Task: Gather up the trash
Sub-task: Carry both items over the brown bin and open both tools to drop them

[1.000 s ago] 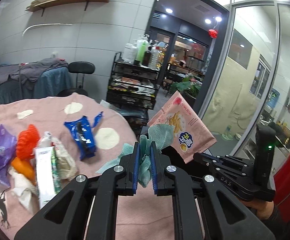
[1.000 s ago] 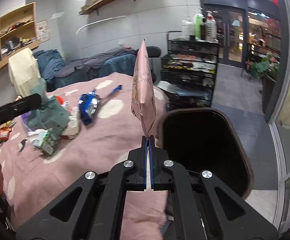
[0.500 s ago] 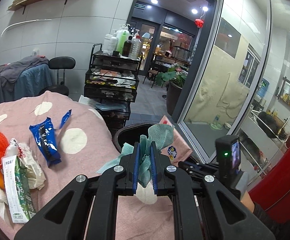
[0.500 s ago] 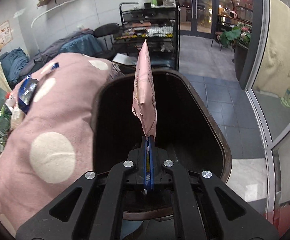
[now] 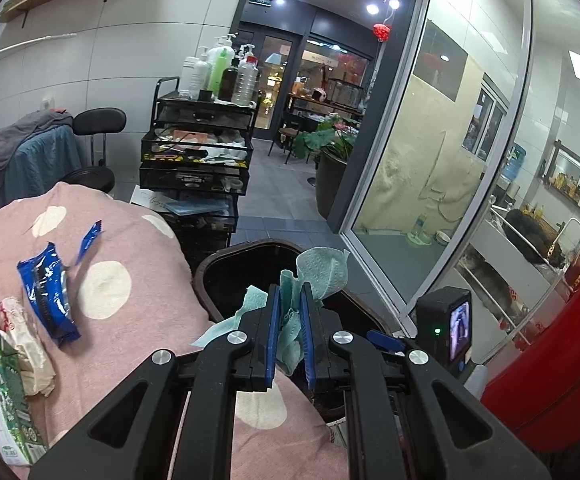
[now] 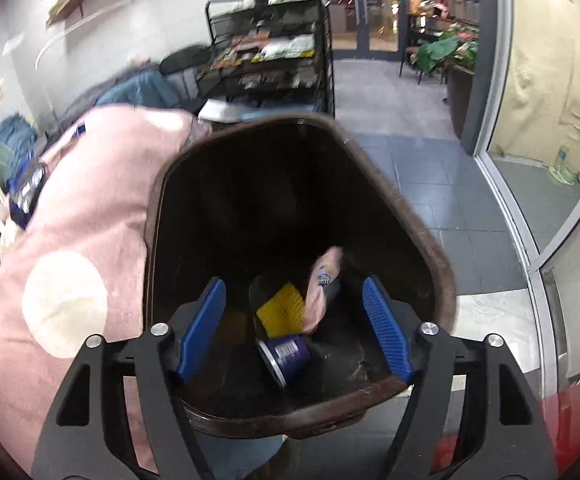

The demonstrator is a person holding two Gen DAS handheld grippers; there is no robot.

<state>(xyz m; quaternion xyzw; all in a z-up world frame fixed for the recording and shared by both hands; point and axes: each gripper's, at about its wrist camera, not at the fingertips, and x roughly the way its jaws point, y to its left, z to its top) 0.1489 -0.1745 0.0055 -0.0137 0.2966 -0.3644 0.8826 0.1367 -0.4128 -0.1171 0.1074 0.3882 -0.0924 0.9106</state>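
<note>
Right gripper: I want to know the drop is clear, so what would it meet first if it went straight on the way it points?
Probably the trash inside the bin: the yellow packet, beside the pink bag.

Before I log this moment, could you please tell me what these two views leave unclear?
- Dark bin, right wrist view: its upper inside is black shadow.
- Blue wrapper, right wrist view: blurred, print unreadable.
- Green carton, left wrist view: cut off by the picture edge.
- Teal cloth, left wrist view: lower part hidden between the pads.

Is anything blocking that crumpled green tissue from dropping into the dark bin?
Nothing visible does. The left gripper holds the crumpled teal paper tissue at the open, lidless dark brown plastic bin, whose mouth looks clear.
</note>
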